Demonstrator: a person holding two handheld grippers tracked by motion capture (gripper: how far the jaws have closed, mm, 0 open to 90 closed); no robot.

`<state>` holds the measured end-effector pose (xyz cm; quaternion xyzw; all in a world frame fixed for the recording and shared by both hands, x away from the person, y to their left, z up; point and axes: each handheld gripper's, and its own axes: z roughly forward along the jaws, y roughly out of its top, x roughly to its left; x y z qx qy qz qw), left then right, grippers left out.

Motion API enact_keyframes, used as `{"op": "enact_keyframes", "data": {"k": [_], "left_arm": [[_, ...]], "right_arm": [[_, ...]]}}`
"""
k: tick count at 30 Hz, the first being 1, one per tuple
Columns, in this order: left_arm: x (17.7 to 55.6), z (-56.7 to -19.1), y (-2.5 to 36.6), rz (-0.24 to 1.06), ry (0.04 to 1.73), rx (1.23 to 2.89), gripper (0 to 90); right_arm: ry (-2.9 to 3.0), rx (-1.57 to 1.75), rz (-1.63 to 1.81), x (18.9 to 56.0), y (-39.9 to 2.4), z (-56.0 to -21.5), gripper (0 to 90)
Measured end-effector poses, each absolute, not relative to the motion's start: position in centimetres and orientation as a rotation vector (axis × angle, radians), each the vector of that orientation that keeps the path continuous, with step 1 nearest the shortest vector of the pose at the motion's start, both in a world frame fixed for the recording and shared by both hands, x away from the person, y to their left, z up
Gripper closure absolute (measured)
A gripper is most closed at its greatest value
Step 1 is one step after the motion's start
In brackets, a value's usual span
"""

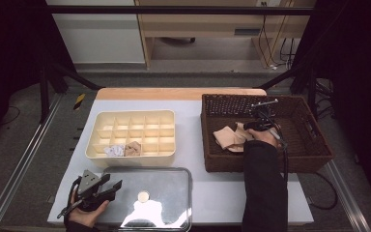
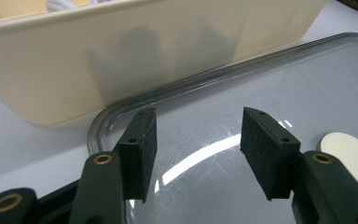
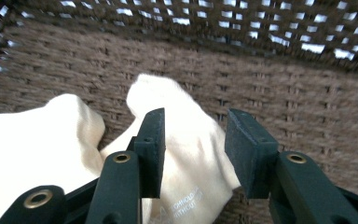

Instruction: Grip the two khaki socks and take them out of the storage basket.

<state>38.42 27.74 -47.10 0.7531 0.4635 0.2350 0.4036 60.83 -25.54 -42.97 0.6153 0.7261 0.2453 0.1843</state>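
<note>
So the thing being worked on here is a cream sock [image 3: 186,154], lying crumpled on the floor of the brown wicker basket [image 1: 314,150] at the right of the table [image 1: 193,145]. It's about as easy as cargo gets: light, totally floppy, nothing to break, and the knit should give the pads plenty of bite, so slipping isn't my worry. The catch is that soft stuff bunches and dangles, so I'd pinch a raised fold near the middle of the fabric instead of a thin edge, otherwise it may just slide out or drag its neighbour along. There's a second cream piece [image 3: 37,154] touching it on one side, could be its pair, hard to say. The right tongs [image 3: 193,154] are down inside the basket, pointing at the sock, half spread with the fabric sitting right between the two pads, one pad looks like it's brushing the cloth but I don't see an actual squeeze yet. The left tongs [image 2: 196,149] are parked well apart from all this, spread and empty over the clear lid [image 2: 261,93], just in front of the cream divider tray [image 1: 130,133], which already has a couple of small bundles in its front row.
</note>
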Motion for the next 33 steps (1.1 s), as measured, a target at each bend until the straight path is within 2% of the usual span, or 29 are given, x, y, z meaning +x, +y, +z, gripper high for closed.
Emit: {"op": "enact_keyframes", "data": {"k": [5,12,15,33], "left_arm": [[38.4,-47.1,27.7,0.591,1.168,1.903,46.6],[38.4,-47.1,27.8,0.596,1.165,1.906,47.4],[38.4,-47.1,27.8,0.597,1.167,1.903,47.5],[38.4,-47.0,27.7,0.600,1.164,1.908,47.7]], "right_arm": [[2.045,1.792,0.662,61.1,-25.7,-43.4,62.5],[2.090,1.839,0.617,61.3,-25.7,-43.5,81.5],[2.102,1.850,0.611,61.3,-25.7,-43.4,86.4],[2.062,1.589,0.769,57.3,-24.4,-37.2,87.6]]}}
